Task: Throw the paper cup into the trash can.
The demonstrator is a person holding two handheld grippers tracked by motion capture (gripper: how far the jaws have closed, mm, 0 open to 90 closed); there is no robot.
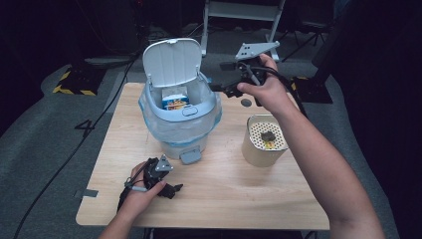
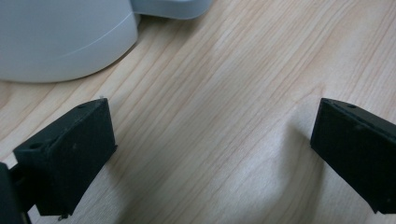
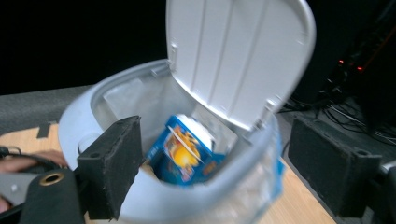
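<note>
Bin of pale grey plastic stands at the back left of the wooden surface, its lid tipped up and back. A thin plastic liner folds over its rim. Inside, a blue and white carton with an orange picture stands against the back wall; in the right gripper view the carton looks tilted and a little blurred.

Near the front left edge, the left hand-held gripper lies low on the surface, just in front of the bin's pedal; its jaws are spread wide with bare wood between them. The right hand-held gripper hovers beside the bin's right rim, jaws spread apart and holding nothing.

To the right stands a tan cylindrical holder with a perforated top and a small dark object resting on it.
</note>
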